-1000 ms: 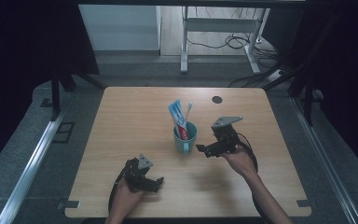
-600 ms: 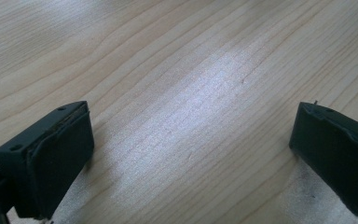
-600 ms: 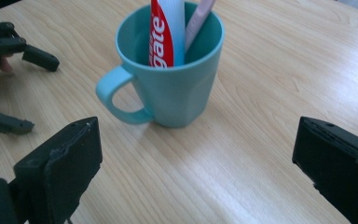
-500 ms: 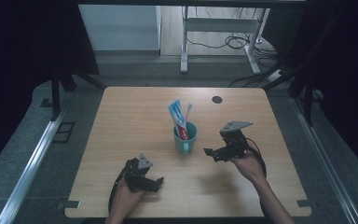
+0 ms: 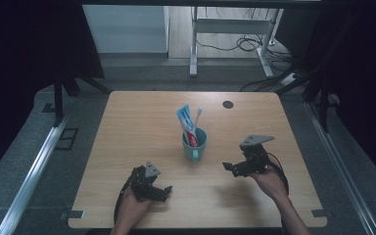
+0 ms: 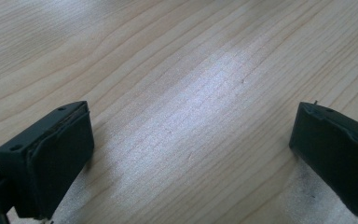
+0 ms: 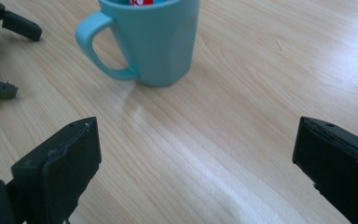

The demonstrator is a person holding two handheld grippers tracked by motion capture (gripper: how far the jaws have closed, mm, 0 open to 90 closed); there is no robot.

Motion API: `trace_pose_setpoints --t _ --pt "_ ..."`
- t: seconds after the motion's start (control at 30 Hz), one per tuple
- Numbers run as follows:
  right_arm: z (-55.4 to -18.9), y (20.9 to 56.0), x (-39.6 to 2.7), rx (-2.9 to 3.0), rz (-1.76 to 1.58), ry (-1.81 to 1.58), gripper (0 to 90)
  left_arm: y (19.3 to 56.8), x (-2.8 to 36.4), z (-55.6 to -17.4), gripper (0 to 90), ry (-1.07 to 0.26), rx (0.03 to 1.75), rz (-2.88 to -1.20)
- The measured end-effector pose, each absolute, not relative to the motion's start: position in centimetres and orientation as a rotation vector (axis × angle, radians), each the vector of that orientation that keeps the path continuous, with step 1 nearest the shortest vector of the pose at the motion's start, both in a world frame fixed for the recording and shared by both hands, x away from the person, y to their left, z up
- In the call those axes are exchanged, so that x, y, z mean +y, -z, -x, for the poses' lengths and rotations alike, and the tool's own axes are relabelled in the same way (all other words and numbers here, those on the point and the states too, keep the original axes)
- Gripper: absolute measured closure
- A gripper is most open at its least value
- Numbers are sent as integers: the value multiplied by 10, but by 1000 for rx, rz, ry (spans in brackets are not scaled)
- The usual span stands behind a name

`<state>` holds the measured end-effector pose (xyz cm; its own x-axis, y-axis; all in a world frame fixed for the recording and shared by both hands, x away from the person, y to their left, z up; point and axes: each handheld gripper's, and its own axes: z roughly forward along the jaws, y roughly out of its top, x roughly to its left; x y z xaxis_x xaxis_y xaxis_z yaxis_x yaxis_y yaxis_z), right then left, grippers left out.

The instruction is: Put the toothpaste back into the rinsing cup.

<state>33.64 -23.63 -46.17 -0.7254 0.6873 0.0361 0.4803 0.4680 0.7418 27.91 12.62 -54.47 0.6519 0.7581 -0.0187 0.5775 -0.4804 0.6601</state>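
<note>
A teal mug point(image 5: 194, 145) stands upright near the table's middle, holding a blue-and-red toothpaste tube point(image 5: 187, 125) and a toothbrush point(image 5: 198, 116). In the right gripper view the mug point(image 7: 156, 42) is close ahead, its handle point(image 7: 96, 49) turned left. My right gripper point(image 5: 229, 169) hovers to the mug's right, pointing at it, apart from it. Its jaws stand wide open and hold nothing point(image 7: 196, 172). My left gripper point(image 5: 165, 192) rests low near the front edge, left of the mug. It is open over bare wood point(image 6: 191, 163).
The wooden table point(image 5: 142, 127) has a dark round cable hole point(image 5: 227, 104) at the back right. Beyond the far edge are a metal stand point(image 5: 194, 44) and cables point(image 5: 245, 44) on the floor. The left gripper's fingers point(image 7: 21, 25) appear left of the mug in the right gripper view.
My right gripper has drawn back from the mug, moving right and toward the table's front. The left gripper and the mug have stayed where they were.
</note>
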Motion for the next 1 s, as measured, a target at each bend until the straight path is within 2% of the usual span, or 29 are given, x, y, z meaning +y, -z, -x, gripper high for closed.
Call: trace_pose_setpoints --t 1.0 --pt "-303 498 -276 2403 -1091 -1087 7 545 126 -279 0 -362 1041 -2218"
